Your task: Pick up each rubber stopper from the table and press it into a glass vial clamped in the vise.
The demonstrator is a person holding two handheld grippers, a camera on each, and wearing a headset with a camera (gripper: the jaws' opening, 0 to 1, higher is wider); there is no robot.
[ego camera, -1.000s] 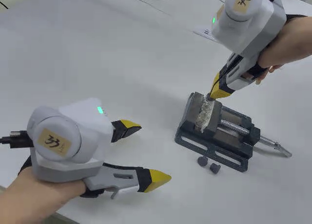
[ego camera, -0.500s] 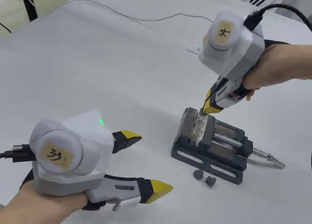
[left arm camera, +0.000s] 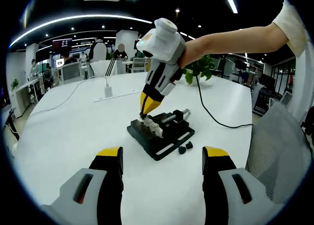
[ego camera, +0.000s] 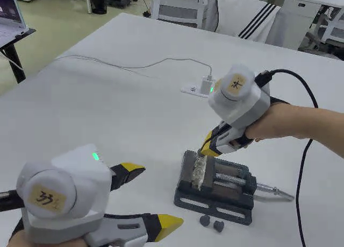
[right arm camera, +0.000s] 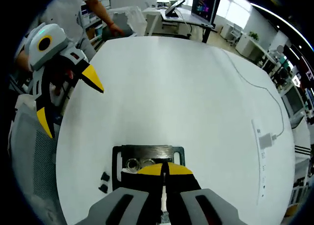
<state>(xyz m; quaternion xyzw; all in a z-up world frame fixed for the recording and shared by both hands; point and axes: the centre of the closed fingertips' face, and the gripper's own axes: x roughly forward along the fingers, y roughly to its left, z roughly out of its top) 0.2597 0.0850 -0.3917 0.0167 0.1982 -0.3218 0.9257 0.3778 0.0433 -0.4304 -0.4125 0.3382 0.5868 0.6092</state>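
Note:
A small black vise point(ego camera: 236, 199) stands on the white table and clamps clear glass vials point(ego camera: 198, 173). My right gripper point(ego camera: 206, 150) is shut, its yellow tips right above the end vial; whether anything sits between them is hidden. In the right gripper view the shut gripper point(right arm camera: 164, 170) covers part of the vise point(right arm camera: 117, 156), and two vial mouths point(right arm camera: 139, 163) show beside it. Two dark rubber stoppers point(ego camera: 211, 223) lie on the table just in front of the vise. My left gripper point(ego camera: 146, 199) hovers open and empty at the near left, well away from the vise point(left arm camera: 169, 137).
A white power adapter point(ego camera: 206, 86) on a socket strip with a thin cable lies behind the vise. A black cable point(ego camera: 306, 155) trails from the right gripper. Bare table point(ego camera: 107, 112) spreads to the left. Chairs stand beyond the far edge.
The head camera has tilted up, so the whole picture shifted. The right gripper stays shut at the vial tops; the left gripper stays open in about the same place.

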